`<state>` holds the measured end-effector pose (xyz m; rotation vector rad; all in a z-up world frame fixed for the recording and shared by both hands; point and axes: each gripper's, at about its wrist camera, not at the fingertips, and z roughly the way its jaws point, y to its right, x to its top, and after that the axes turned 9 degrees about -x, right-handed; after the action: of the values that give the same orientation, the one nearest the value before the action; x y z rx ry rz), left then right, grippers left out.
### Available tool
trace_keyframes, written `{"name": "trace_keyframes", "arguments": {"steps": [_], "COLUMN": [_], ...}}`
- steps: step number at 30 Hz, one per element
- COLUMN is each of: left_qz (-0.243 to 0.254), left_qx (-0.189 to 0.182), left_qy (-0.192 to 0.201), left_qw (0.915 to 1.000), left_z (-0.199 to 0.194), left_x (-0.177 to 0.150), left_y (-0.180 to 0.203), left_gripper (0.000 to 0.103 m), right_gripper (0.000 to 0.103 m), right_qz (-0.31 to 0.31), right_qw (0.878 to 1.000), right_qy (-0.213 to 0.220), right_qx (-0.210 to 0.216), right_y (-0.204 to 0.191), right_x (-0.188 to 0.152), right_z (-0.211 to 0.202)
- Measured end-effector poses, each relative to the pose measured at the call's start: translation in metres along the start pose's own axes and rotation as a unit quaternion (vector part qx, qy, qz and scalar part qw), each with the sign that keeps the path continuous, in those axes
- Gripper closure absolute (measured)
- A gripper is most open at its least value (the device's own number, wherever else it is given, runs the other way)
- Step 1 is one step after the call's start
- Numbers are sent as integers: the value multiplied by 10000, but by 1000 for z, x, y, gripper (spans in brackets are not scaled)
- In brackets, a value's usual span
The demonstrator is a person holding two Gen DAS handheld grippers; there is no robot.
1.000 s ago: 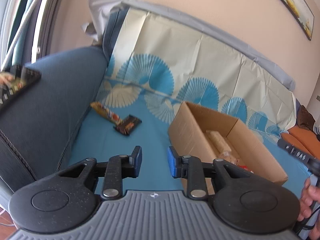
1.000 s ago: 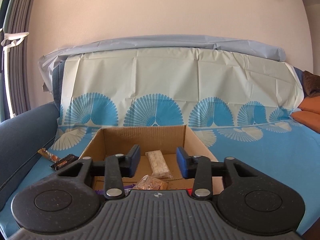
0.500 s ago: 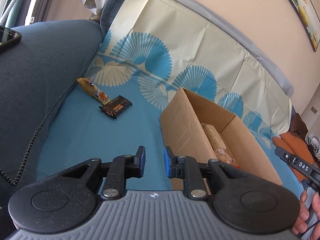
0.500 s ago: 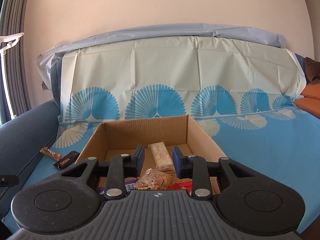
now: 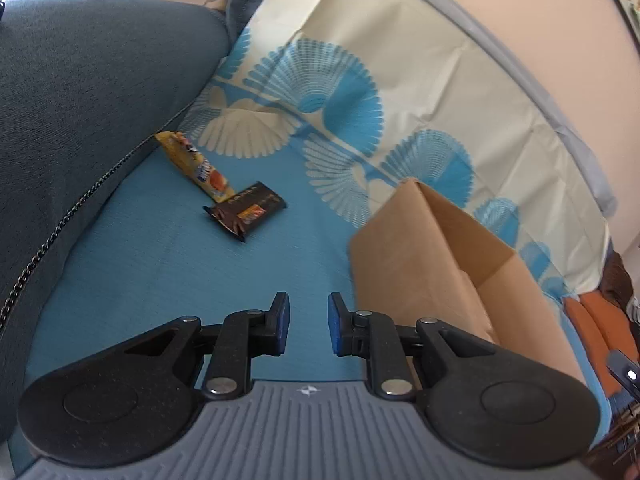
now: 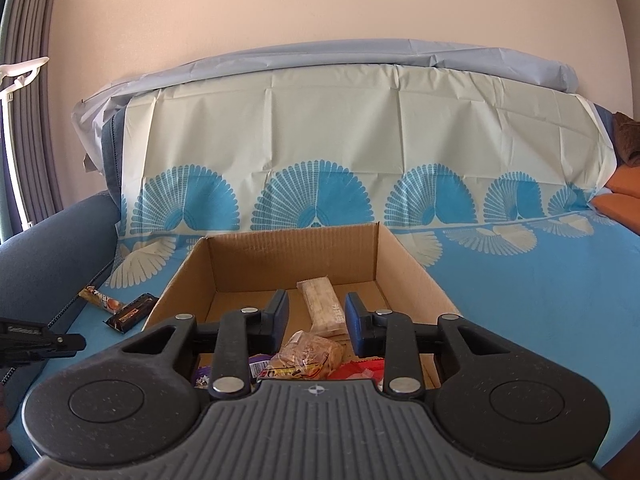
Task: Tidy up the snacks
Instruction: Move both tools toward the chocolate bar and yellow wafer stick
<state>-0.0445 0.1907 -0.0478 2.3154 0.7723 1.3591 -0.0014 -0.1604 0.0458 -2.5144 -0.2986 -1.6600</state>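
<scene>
A yellow snack bar (image 5: 196,168) and a dark brown snack bar (image 5: 246,213) lie side by side on the blue sofa cover, left of an open cardboard box (image 5: 404,264). My left gripper (image 5: 308,322) is open and empty, above the cover and well short of the bars. My right gripper (image 6: 316,318) is open and empty over the near side of the box (image 6: 412,268). Inside lie a pale wrapped bar (image 6: 322,306), a clear bag of biscuits (image 6: 310,354) and red and purple packets. Both loose bars (image 6: 132,312) show at the left.
The grey-blue sofa armrest (image 5: 80,92) rises just left of the bars. The patterned cover runs up the backrest (image 6: 340,128). Orange cushions (image 6: 616,204) lie at the far right. The left gripper's tip (image 6: 36,342) shows at the right wrist view's left edge.
My left gripper has tilted down and moved closer to the two bars, and its jaws narrowed, then widened again. My right gripper has moved a little over the box, staying open.
</scene>
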Motion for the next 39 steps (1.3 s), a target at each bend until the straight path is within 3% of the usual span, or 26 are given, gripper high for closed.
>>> {"name": "trace_keyframes", "arguments": {"steps": [6,9,11,20,26,29,31,33,39], "left_qz": [-480,-751,-920,-1827,-2295,-2353,-2366,-2412,-2413], "left_qx": [317,365,407,626,952,1204,1301,1408,1640], "left_qy": [203,413,571,974,1162,1239,1312,1373,1465], "left_qw": [9981,9957,9933,9763,9616,9564,9539,9503,9452], "left_z": [22,27,31,46,44,41,38,34,29], "left_x": [19,29,36,50,51,49,49,49,48], "left_y": [-28,-39,-45,-76,-95,-98,-98,-100,-102], "left_gripper": [82,82,82,82,82,82,82,82,81], "right_gripper": [95,96,96,95,95,89,67,56,50], "right_qz": [30,-8,2,-480,-505,-645,-661,-764,-845], "right_qw": [9999,9995,9974,9792,9660,9618,9590,9567,9472], "right_qy": [-81,-305,-585,-904,-1513,-1867,-2137,-2349,-2846], "right_qx": [71,130,412,1754,2033,1896,1742,1540,1212], "right_y": [3,0,-7,-118,-198,-234,-256,-275,-309], "right_x": [3,8,13,78,85,70,60,45,8], "right_z": [3,10,18,57,128,165,188,209,257]}}
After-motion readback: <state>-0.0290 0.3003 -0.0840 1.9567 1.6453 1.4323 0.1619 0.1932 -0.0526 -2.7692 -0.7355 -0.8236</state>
